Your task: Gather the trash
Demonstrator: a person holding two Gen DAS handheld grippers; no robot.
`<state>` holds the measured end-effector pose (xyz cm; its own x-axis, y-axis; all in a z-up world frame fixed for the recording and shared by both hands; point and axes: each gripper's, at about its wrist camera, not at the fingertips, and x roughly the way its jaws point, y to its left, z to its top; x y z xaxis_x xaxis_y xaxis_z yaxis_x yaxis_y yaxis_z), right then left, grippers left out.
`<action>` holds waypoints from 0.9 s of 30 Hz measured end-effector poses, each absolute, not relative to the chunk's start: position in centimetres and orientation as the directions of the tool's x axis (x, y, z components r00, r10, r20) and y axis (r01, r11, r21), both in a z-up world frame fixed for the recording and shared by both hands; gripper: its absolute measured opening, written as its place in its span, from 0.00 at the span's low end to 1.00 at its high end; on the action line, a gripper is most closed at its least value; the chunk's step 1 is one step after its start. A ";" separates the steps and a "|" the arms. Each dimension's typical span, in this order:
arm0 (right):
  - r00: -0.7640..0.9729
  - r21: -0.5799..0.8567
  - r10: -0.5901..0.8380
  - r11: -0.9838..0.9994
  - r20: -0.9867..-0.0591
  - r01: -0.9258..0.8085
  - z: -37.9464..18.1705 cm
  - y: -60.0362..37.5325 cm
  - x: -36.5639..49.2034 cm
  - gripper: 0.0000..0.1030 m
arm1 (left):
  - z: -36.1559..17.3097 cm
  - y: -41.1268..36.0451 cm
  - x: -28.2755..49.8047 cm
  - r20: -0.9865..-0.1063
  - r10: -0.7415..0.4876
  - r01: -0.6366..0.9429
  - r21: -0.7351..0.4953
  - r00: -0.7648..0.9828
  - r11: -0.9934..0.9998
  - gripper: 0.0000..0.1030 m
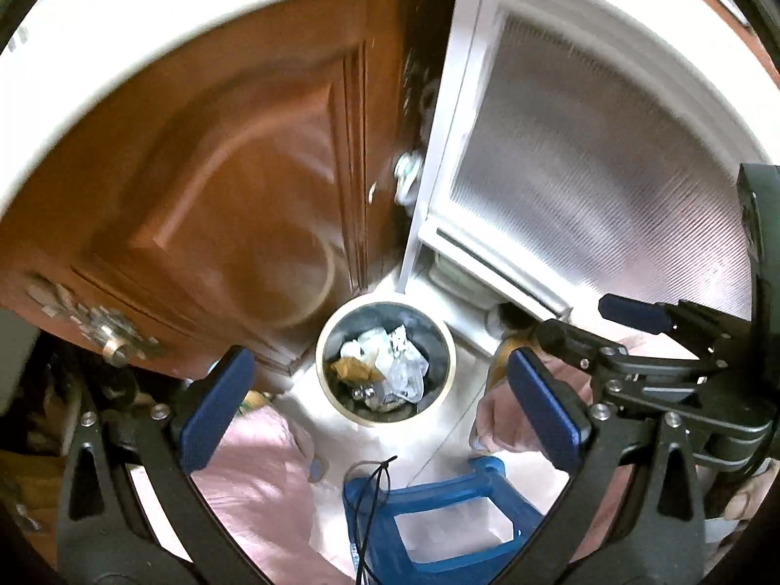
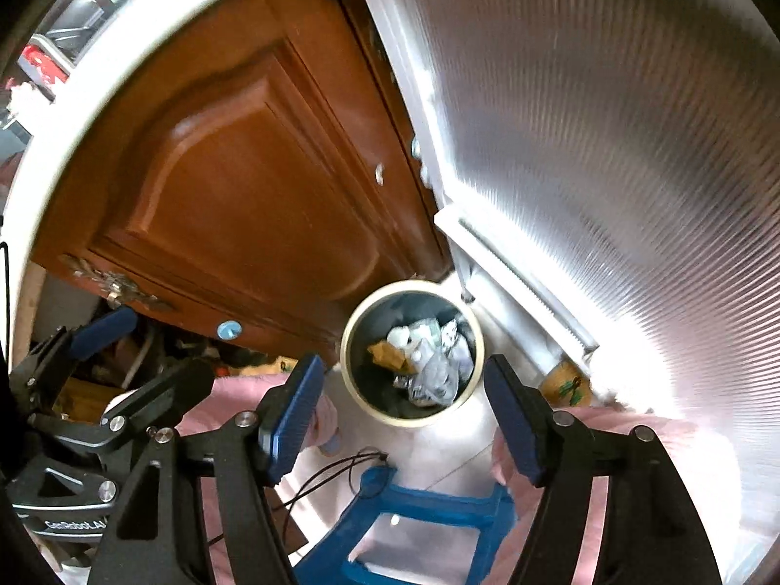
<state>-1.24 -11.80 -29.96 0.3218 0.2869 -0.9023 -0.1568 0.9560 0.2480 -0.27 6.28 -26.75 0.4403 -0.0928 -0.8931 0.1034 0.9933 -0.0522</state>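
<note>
Both views look down at a round, cream-rimmed trash bin (image 1: pixel 385 363) standing on the pale floor (image 1: pixel 438 443) in the corner where a brown wooden door (image 1: pixel 234 170) meets a white-framed ribbed glass panel (image 1: pixel 585 185). The bin's rim lies close to the door's lower edge on one side and just beside the white frame on the other, with open floor only on its near side. Inside it sits crumpled trash (image 1: pixel 390 370): clear plastic wrap, white paper and a brown scrap, all below the rim. The left tongs (image 1: pixel 385 424) hang above the near side of the bin, released, blue pads wide apart, nothing between them. The right tongs (image 2: pixel 404 419) likewise stand released and empty, spread wider than the bin's mouth as seen from the right wrist. A blue plastic stool (image 1: pixel 438 516) stands on the floor nearer the cameras, with a thin black cord (image 1: pixel 375 492) draped at its edge. Pink-clad legs (image 1: pixel 253 482) flank the stool on both sides, narrowing the free floor to the strip between stool and bin.
</note>
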 end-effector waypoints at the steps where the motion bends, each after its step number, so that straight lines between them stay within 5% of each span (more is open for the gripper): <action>1: 0.341 0.237 0.280 0.958 -0.897 -0.165 -28.9 -11.9 -1.5 0.70 | -25.5 6.1 -0.3 -0.886 -0.093 0.107 -0.049 0.454 0.993 1.00; 14: 0.480 0.131 0.189 0.980 -0.857 -0.153 -14.7 -13.4 -2.1 0.78 | -14.2 4.3 -0.3 -0.848 -0.051 0.161 0.041 0.528 0.986 1.00; 27: 0.588 0.189 0.226 0.974 -0.776 -0.126 -2.4 -15.2 -2.3 0.79 | -3.5 4.1 -1.1 -0.732 -0.084 0.134 0.010 0.676 0.991 1.00</action>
<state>-2.29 -15.18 -2.41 0.5883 0.2264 -0.7763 -0.1260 0.9739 0.1886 -1.11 4.06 -3.49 0.6756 -0.0841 -0.7324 0.1340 0.9909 0.0099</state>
